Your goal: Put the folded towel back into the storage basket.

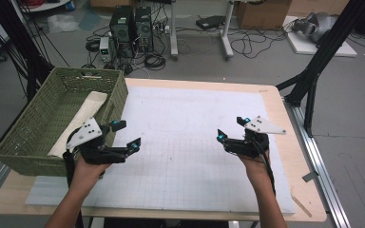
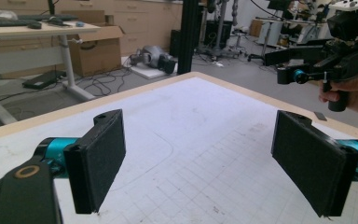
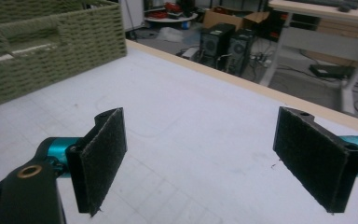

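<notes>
Cloth (image 1: 78,124), pale and folded, lies inside the green woven basket (image 1: 26,142) at the left edge of the worktop (image 1: 185,142), and it looks like the thing to fetch, since it is the nearest item to either tool. Closest to the person, both forearms come in low with the tools hovering over the white gridded mat. The left gripper (image 1: 126,135) sits just beside the basket's near right corner, its fingers (image 2: 98,163) spread wide with nothing between them. The right gripper (image 1: 231,128) hangs well apart over the mat's right half, its fingers (image 3: 100,156) likewise released and empty. Farther off, the cloth runs lengthwise along the basket floor, partly hidden by the wall. To do the reach well, I would lift the left tool clear of the rim first, then come down from above onto the cloth's near end, pinching a fold rather than a flat layer. The basket wall could snag a low approach. The right tool can steady the rim.
</notes>
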Motion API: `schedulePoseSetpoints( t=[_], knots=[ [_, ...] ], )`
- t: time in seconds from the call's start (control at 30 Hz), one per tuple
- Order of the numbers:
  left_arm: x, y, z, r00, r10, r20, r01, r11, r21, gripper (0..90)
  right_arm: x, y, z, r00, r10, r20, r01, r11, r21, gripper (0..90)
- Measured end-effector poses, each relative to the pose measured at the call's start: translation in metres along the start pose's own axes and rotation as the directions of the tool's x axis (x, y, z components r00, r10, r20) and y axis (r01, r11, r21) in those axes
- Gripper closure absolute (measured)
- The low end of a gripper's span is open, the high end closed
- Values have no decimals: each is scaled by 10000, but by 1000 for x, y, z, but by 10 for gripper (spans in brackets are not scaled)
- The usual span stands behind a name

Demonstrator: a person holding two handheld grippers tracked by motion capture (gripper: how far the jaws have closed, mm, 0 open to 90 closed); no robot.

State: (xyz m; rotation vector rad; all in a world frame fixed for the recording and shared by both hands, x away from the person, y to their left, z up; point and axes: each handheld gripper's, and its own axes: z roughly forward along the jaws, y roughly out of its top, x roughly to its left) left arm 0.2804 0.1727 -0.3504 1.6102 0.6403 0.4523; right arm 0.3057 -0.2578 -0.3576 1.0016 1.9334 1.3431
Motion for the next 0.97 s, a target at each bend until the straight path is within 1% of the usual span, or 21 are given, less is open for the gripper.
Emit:
schedulePoseSetpoints(
  t=[0.03, 0.07, 0.13, 0.17, 0.2, 0.23, 0.3, 0.33, 0.37, 0.43, 0.47, 0.53, 0.6, 0.63, 0.7, 0.8, 0.87, 0.97],
  knots=[
    [0, -2, 3, 9998, 88, 170, -89, 10000, 37, 189, -1, -3, -2, 10000, -11, 57, 11, 10000, 35, 159],
    [-1, -3, 5, 9996, 149, 222, -149, 9999, 23, 202, -3, -7, -5, 9999, -51, 150, 50, 9999, 95, 159],
    [0, -8, 10, 9986, 76, 515, -73, 10000, -65, 209, -6, -14, -9, 9995, -211, 223, 207, 9996, 176, 160],
    [0, -9, 12, 9986, 74, 527, -73, 10000, -21, 209, -8, -18, -11, 9993, -255, 287, 249, 9995, 215, 159],
    [0, -11, 14, 9987, 154, 490, -157, 9999, 40, 209, -10, -22, -13, 9990, -258, 375, 250, 9994, 227, 159],
    [0, -13, 15, 9986, 216, 479, -220, 9997, 74, 209, -12, -25, -16, 9988, -161, 466, 149, 9996, 250, 159],
    [2, -18, 19, 9973, 424, 601, -420, 9991, -83, 221, -16, -32, -21, 9979, -32, 640, 16, 9997, 253, 159],
    [2, -21, 20, 9975, 470, 534, -461, 9988, -168, 225, -18, -36, -23, 9975, 29, 702, -48, 9996, 270, 159],
    [2, -23, 21, 9977, 441, 518, -434, 9989, -153, 225, -19, -39, -26, 9970, 124, 764, -147, 9995, 295, 159],
    [4, -29, 25, 9977, 200, 646, -199, 9998, -22, 225, -22, -46, -30, 9959, 156, 894, -189, 9992, 362, 159],
    [4, -32, 26, 9976, 141, 672, -144, 9999, 40, 225, -24, -50, -33, 9954, 194, 938, -233, 9989, 403, 159],
    [3, -37, 29, 9977, 129, 672, -139, 9998, 144, 225, -26, -58, -36, 9942, 274, 1043, -322, 9985, 447, 159],
    [2, -42, 32, 9980, 173, 614, -193, 9993, 314, 225, -27, -66, -38, 9934, 245, 1121, -303, 9983, 503, 159],
    [2, -44, 33, 9983, 130, 576, -149, 9993, 335, 225, -29, -70, -38, 9928, 227, 1173, -296, 9979, 571, 159],
    [2, -47, 35, 9987, 9, 501, -29, 9992, 396, 221, -30, -73, -38, 9921, 333, 1209, -413, 9971, 642, 159],
    [1, -50, 38, 9990, -43, 438, 22, 9989, 475, 220, -31, -76, -38, 9910, 418, 1268, -496, 9971, 585, 159],
    [1, -50, 39, 9991, -60, 412, 40, 9988, 496, 217, -32, -77, -38, 9910, 364, 1286, -442, 9973, 588, 160],
    [1, -51, 39, 9993, -98, 371, 79, 9987, 508, 213, -32, -79, -39, 9908, 419, 1288, -498, 9970, 591, 159]
  ],
)
